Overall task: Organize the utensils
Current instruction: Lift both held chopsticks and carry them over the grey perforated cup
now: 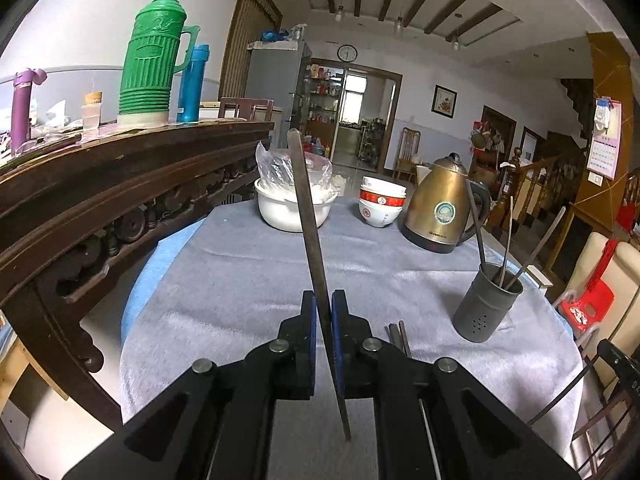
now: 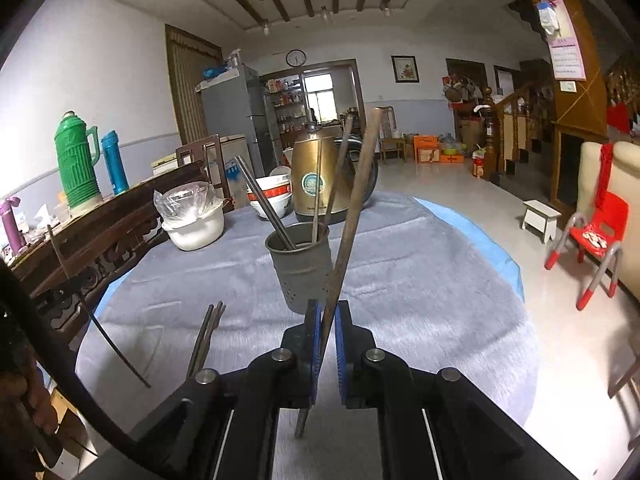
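Blue-padded left tongs [image 1: 323,308] are right up front, clenched on a flat metal chopstick [image 1: 310,216] that stands nearly upright between the pads, its top tilting slightly left and its lower end poking down past them. They sit level above the grey cloth of the tabletop [image 1: 240,272], pointing toward the far side. Over on the right, the right tongs [image 2: 327,316] are likewise clamped tight on a round brown chopstick [image 2: 354,208], which leans a little to the right, with its upper end rising in front of the gold kettle [image 2: 310,172]. Just beyond these tongs stands the grey metal holder [image 2: 302,268], upright on the cloth, with three thin sticks [image 2: 264,208] already leaning inside it. More loose chopsticks [image 2: 206,334] lie flat on the cloth to the left of the right tongs, well short of the holder. Farther back sit a white pot [image 1: 290,208] with a plastic bag in it and a stack of red-and-white bowls [image 1: 380,200], beside the kettle. A green thermos [image 1: 154,60] stands on the dark wooden sideboard [image 1: 120,168] at the left.
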Demonstrator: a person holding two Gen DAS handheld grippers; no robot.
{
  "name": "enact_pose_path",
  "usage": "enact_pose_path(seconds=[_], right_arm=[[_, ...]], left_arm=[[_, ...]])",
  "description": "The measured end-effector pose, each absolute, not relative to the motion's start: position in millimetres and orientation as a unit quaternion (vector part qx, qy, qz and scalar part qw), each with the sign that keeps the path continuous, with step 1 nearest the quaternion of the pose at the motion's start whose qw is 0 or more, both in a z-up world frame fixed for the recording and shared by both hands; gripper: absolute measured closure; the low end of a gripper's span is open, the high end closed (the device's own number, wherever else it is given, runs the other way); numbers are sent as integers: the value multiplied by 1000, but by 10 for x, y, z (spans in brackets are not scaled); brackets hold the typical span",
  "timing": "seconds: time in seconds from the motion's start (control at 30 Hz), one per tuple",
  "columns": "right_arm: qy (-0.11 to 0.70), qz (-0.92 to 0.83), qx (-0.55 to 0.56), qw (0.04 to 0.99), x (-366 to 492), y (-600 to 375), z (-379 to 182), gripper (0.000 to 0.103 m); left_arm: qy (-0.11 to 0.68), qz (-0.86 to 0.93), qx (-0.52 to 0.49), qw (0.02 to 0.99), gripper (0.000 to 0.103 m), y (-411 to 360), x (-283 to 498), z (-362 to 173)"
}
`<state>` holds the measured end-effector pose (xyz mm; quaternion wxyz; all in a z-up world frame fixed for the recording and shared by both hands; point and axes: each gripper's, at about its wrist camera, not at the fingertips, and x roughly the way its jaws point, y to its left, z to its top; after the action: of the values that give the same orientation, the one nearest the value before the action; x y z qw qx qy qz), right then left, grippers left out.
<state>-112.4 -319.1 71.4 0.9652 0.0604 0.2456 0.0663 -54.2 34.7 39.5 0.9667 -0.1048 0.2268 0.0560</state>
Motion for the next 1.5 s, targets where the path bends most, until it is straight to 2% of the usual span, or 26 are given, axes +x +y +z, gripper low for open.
enact_pose_path(seconds=[0.53,1.5], right_arm=[[243,78,135,957,-1167,-3386,735,97],[164,116,174,964,-876,-3526,1302,97]], left_arm=[[223,50,-129,965,97,363,-631,478],[168,-47,-209,962,98,133,-251,1234]])
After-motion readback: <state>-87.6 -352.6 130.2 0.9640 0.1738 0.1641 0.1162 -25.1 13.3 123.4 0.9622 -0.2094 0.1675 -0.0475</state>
